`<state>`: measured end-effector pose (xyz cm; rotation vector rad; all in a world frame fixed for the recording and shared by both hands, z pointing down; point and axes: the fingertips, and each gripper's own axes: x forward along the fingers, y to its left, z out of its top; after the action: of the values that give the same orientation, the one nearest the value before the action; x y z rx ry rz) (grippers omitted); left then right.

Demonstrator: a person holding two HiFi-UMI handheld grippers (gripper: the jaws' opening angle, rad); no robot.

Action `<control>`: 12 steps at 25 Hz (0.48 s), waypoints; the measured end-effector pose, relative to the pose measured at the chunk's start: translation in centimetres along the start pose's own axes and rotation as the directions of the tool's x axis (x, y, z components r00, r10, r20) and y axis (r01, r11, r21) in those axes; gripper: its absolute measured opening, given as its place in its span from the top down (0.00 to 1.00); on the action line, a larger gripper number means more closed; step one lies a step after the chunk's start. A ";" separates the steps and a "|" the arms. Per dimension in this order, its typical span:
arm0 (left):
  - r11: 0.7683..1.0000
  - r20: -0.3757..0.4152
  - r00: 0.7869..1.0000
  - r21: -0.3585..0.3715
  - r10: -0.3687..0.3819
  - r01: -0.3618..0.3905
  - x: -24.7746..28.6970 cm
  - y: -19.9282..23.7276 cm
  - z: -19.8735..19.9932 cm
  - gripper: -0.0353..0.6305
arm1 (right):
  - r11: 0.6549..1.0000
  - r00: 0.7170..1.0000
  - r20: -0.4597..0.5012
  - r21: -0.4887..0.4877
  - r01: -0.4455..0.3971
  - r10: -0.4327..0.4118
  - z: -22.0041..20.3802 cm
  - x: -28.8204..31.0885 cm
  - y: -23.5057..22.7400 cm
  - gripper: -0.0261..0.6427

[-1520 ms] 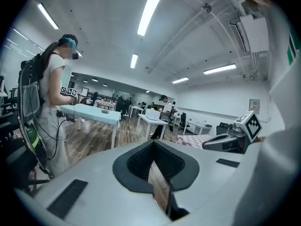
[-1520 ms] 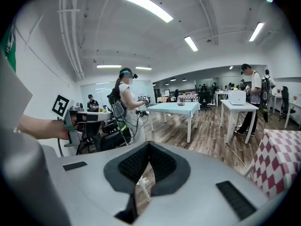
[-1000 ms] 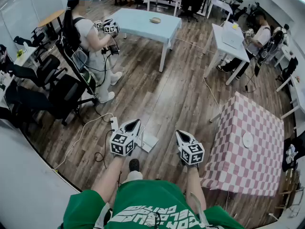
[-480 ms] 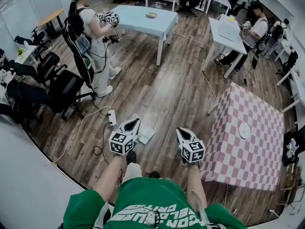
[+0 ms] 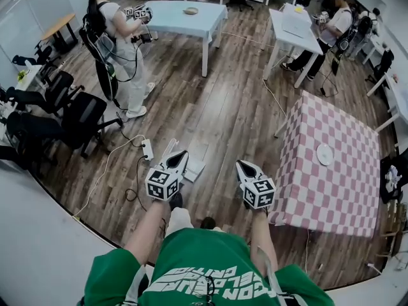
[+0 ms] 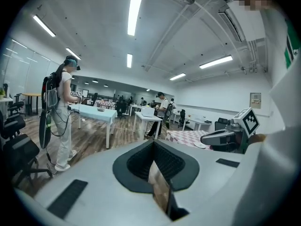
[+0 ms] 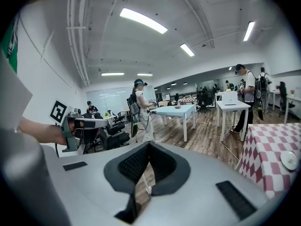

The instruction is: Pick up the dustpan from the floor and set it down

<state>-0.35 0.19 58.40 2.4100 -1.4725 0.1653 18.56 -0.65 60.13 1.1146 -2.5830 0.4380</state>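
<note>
- While the wearer stands over the wood floor (image 5: 217, 107), black office chairs (image 5: 83, 116) sit well off to the left of the left gripper (image 5: 182, 154). Another person (image 5: 121, 50) stands far ahead of it on that side, beside a light blue table (image 5: 185, 19).
- A white power strip (image 5: 148, 149) lies on the floor just left of the left gripper's tips.
- The left gripper points forward and slightly down, its jaws pressed together with nothing between them.
- The dustpan (image 5: 194, 169), white and flat, lies on the floor just below and to the right of the left gripper's tips. It sits between the two grippers, nearer the left one, and neither holds it.
- The right gripper (image 5: 243, 165) is held beside the left one, its jaws likewise closed tip to tip and empty, with the dustpan off to its left.
- A pink-checked table (image 5: 344, 190) stands just right of the right gripper, with a white plate (image 5: 324, 154) on top.
</note>
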 end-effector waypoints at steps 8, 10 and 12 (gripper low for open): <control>0.999 -0.015 0.999 0.015 -0.045 0.045 0.3 -2.5 -0.7 0.94 | 0.999 0.999 0.012 0.032 0.043 -0.043 -1.2 -2.5 -0.6 0.95; 0.998 -0.022 0.998 0.014 -0.060 0.061 0.4 -3.2 -1.0 0.94 | 0.998 0.999 0.012 0.038 0.051 -0.052 -1.5 -3.0 -0.8 0.95; 0.997 -0.030 0.997 0.011 -0.078 0.078 0.6 -4.0 -1.5 0.94 | 0.997 0.998 0.012 0.041 0.060 -0.061 -1.9 -3.5 -1.0 0.95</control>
<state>3.51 1.84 59.12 2.4590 -1.3661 0.1912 21.90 1.72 60.70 1.2102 -2.5549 0.4723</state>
